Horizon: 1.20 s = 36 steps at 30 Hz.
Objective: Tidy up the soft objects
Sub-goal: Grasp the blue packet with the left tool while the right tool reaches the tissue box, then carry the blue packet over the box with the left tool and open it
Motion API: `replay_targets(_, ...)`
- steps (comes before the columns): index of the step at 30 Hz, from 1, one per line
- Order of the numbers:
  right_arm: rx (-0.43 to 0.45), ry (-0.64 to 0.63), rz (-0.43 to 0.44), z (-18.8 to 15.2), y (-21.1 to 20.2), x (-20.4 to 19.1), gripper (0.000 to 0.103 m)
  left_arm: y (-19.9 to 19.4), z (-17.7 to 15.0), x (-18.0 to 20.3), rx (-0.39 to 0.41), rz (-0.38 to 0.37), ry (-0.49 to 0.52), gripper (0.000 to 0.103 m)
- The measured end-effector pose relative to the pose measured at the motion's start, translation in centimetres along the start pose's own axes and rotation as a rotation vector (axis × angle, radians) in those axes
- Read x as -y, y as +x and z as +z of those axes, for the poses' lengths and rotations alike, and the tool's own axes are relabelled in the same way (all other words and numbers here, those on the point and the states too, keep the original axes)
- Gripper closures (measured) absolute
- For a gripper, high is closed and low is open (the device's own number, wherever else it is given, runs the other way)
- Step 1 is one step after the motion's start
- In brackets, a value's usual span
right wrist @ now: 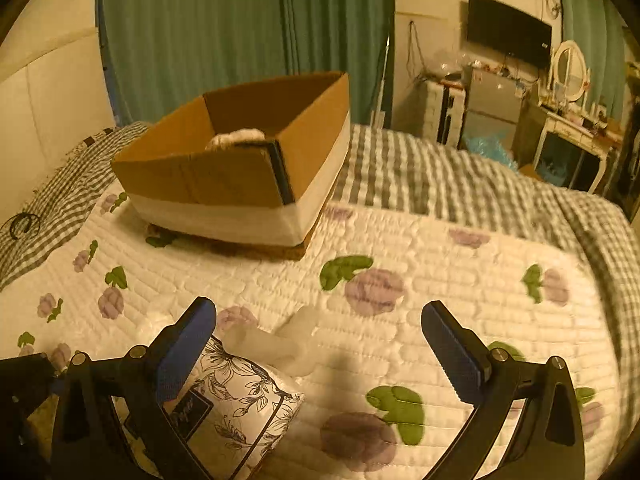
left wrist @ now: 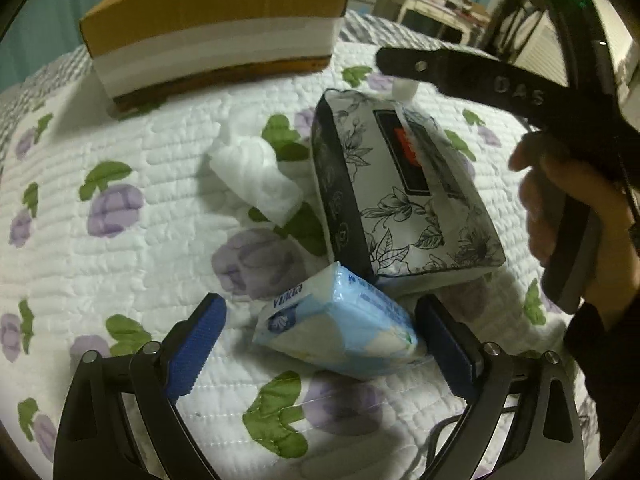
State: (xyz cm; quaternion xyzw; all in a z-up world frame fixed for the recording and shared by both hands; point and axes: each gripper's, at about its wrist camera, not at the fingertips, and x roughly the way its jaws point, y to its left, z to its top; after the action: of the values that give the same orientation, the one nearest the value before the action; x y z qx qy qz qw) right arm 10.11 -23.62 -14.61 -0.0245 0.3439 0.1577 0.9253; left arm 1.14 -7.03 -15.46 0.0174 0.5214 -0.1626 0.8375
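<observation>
In the left wrist view my left gripper [left wrist: 322, 302] is open, and a light blue tissue pack [left wrist: 340, 328] lies on the quilt between its blue pads, nearer the right pad. Just beyond leans a black-and-white floral tissue pack [left wrist: 400, 192], with a crumpled white tissue [left wrist: 256, 176] to its left. A hand [left wrist: 568, 208] holds the right gripper above the floral pack, one black finger [left wrist: 460, 76] showing. My right gripper [right wrist: 318, 312] is open and empty over the quilt, the floral pack [right wrist: 240, 400] under its left finger. The cardboard box [right wrist: 240, 184] stands behind.
The box holds a pale fuzzy item [right wrist: 240, 136] and a dark flat thing [right wrist: 280, 168] against its wall. The floral quilt [right wrist: 440, 280] lies on a grey checked blanket [right wrist: 440, 168]. A dresser with mirror [right wrist: 568, 72] and a wall TV [right wrist: 508, 28] stand beyond the bed.
</observation>
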Motion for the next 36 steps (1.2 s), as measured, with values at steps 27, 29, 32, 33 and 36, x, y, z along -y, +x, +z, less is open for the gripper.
replay_targets(27,0.031,-0.007,-0.006,0.5,-3.6,-2.4,0.098,-5.4,0.5,-2.8,0.149,0.146,0.044,0.036)
replay_targets(29,0.046,-0.007,-0.001,0.9,-4.4,-2.8,0.098,-6.1,0.5,-3.5,0.170,0.164,0.028,0.036)
replay_targets(32,0.068,-0.017,0.004,1.5,-5.5,-3.6,0.098,-7.1,0.7,-4.3,0.201,0.181,0.001,0.036)
replay_targets(33,0.075,-0.020,0.007,1.6,-5.7,-3.9,0.098,-7.4,0.9,-4.6,0.212,0.184,-0.008,0.036)
replay_targets(36,0.099,-0.032,0.015,2.3,-6.8,-4.7,0.098,-8.9,1.2,-5.8,0.255,0.195,-0.046,0.036)
